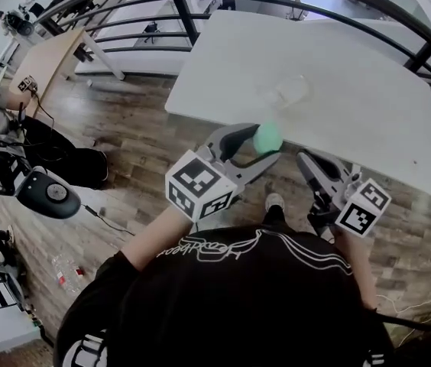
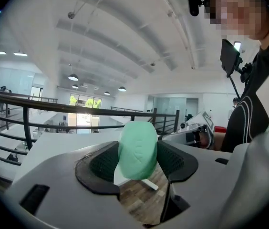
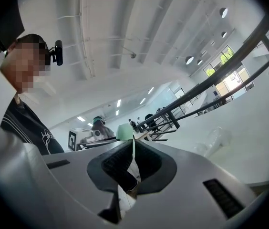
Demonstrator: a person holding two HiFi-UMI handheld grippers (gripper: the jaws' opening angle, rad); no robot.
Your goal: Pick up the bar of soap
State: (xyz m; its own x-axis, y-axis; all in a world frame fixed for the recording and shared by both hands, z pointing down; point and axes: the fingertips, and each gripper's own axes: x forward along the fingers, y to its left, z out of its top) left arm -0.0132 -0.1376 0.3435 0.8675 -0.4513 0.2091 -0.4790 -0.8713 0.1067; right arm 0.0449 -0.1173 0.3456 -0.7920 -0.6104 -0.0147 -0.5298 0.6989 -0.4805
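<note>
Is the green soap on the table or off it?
Off it. The left hand-held gripper is shut on the soap, holding it clear of the table.

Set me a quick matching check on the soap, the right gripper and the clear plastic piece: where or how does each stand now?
Things:
1. bar of soap
2. right gripper
3. clear plastic piece

States:
A. lying on the white table
B. jaws together, nothing between them
C. clamped between the jaws of the left gripper, held off the table

Pairs: 1-C, 2-B, 3-A
</note>
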